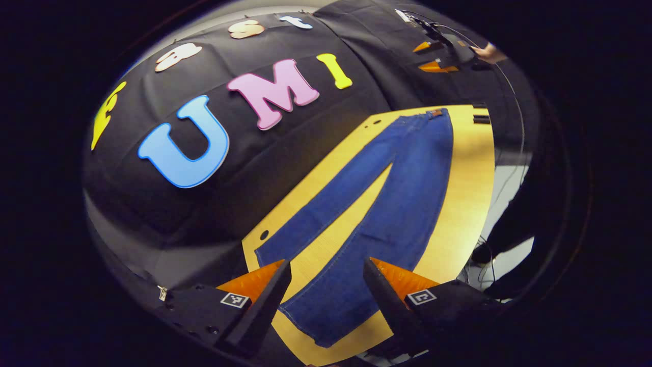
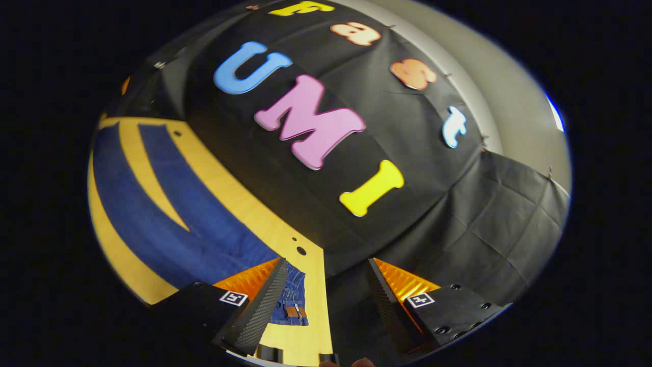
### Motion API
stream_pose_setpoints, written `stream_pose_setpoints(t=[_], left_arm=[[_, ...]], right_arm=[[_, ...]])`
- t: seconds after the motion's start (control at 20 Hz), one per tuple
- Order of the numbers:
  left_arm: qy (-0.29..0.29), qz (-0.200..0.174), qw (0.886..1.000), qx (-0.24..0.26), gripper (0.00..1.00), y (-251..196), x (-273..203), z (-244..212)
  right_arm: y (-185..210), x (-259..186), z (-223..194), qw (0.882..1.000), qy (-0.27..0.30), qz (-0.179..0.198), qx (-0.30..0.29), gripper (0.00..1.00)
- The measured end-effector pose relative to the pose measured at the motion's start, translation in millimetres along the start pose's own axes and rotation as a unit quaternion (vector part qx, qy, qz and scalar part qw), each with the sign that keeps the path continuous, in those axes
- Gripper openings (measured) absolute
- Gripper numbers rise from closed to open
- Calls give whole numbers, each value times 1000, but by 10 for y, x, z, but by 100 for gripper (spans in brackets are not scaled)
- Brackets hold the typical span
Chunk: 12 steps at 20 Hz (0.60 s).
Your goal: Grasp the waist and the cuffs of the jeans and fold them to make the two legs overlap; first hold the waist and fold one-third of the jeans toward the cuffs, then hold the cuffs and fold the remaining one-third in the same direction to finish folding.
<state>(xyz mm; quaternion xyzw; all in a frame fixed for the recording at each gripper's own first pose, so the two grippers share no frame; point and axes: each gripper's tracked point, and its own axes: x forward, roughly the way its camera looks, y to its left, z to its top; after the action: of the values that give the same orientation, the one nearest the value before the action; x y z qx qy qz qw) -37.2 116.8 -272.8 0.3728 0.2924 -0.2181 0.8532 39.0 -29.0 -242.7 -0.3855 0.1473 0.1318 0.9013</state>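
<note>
Flat on the wooden surface [image 1: 463, 193] lie the jeans [image 1: 407, 204], unfolded, with both tongs hovering open above them.

Seen in the left gripper view, the left tongs [image 1: 326, 290] hang over the cuff end, fingers spread wide and holding nothing; the two legs fan apart toward the cuffs, and the waist lies at the far end, near the right tongs [image 1: 433, 57] and the hand [image 1: 490, 52] holding them. Seen in the right gripper view, the right tongs [image 2: 326, 290] are likewise parted and empty, the waistband just below the left finger [image 2: 265, 306] by the surface's edge.
</note>
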Motion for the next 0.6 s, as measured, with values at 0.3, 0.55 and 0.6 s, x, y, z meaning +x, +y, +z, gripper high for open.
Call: stream_pose_setpoints(t=[0.3,0.55,0.6], left_arm=[[125,-117,975,144,97,-424,362,-957],[180,-157,947,214,97,-548,485,-1479],[172,-146,946,233,96,-499,506,-1470]], right_arm=[[1018,278,-933,969,9,183,-167,97],[1324,399,-1495,939,11,251,-234,97],[1332,415,-1613,934,16,259,-246,98]])
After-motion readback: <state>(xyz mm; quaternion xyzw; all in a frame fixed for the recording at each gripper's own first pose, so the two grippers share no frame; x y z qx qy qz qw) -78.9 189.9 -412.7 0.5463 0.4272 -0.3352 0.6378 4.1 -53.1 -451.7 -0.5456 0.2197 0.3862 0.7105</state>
